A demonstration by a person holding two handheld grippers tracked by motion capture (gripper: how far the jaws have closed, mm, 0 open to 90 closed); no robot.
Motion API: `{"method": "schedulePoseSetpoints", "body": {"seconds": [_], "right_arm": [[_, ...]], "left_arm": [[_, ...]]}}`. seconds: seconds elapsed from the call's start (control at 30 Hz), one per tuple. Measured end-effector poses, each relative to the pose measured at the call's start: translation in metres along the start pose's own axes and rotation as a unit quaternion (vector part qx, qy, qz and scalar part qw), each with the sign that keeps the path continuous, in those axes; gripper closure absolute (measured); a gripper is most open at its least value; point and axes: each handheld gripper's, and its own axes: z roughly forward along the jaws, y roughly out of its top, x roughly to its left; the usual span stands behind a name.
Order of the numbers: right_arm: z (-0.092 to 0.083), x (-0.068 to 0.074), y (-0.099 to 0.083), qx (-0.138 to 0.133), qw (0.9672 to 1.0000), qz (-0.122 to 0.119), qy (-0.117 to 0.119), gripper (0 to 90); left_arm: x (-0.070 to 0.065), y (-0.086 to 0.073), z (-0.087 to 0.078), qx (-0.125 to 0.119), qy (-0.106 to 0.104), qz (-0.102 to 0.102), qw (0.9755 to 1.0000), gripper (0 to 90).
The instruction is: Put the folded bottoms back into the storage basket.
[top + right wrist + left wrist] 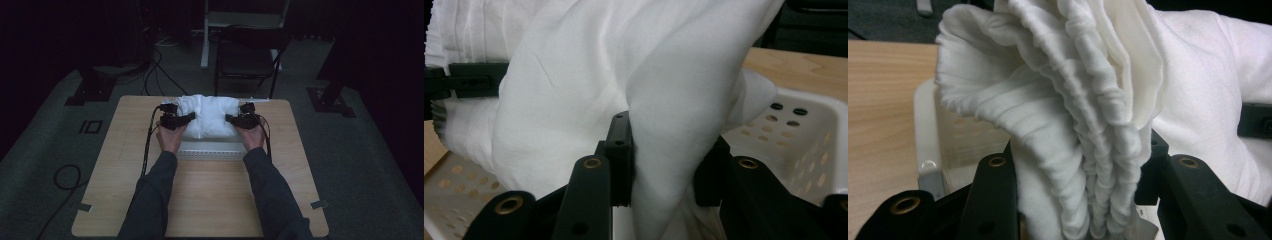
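Because each end of the bundled white cloth (210,116) is pinched tight, in the left gripper (186,118) and the right gripper (231,119), its bulk hangs evenly between them directly over the perforated white basket (207,150), seemingly so it can settle inside without spilling.

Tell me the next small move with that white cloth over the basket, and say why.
Probably lower the white cloth a little further into the white basket. Both the left tongs and the right tongs are clamped on bunched folds at either end, and the bundle sits above the perforated basket walls, so it looks not yet settled inside.
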Motion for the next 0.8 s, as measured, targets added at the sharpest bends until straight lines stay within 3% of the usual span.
{"method": "schedulePoseSetpoints", "body": {"seconds": [0.2,0.33,0.8], "right_arm": [[-0.004,0.004,-0.003,0.016,0.9998,-0.01,-0.004,67.7],[-0.004,0.005,-0.008,0.029,0.9995,-0.012,-0.006,67.5],[-0.008,0.0,-0.02,0.048,0.9988,0.004,-0.008,67.2]], "left_arm": [[0.001,-0.009,-0.003,0.008,-0.008,-0.007,0.9999,57.9],[-0.002,-0.013,-0.002,0.022,-0.005,0.001,0.9997,57.8],[-0.013,-0.022,-0.001,0.032,0.001,0.01,0.9995,57.9]]}}
